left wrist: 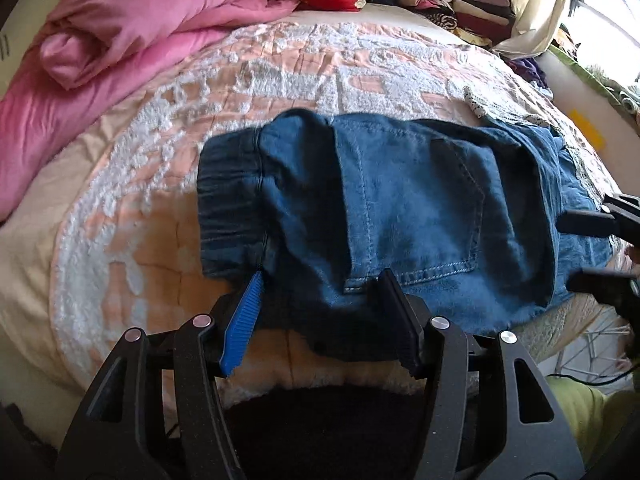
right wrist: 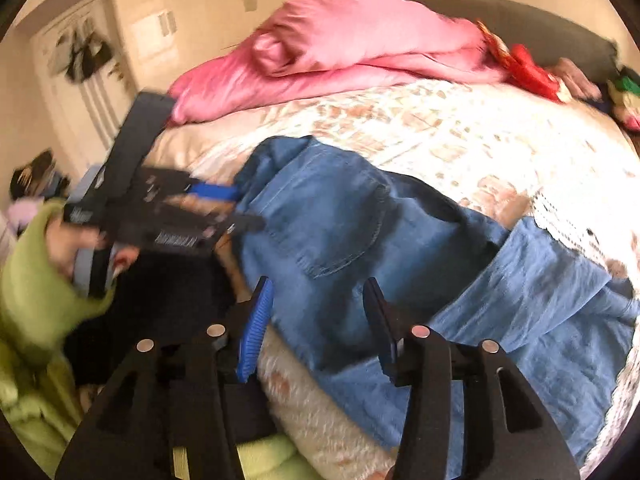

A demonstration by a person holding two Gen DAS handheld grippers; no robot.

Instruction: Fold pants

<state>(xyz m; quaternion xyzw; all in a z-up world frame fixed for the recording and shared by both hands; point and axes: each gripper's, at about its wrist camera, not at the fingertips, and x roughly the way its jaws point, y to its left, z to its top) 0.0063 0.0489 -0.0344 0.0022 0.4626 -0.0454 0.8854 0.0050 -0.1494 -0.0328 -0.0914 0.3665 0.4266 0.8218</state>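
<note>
Pants [left wrist: 400, 208] are lying folded on the bed [left wrist: 280, 72], the left gripper [left wrist: 320, 300] hanging half-open at their near edge. Right view: the right gripper [right wrist: 320, 312] is gaping empty above denim; smooth creases before regripping.

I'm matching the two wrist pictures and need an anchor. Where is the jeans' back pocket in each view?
Left wrist: back pocket right of centre, just beyond the left gripper.
Right wrist: back pocket at centre, above the right gripper.
Shared landmark: the pink duvet at the far side of the bed.
</note>
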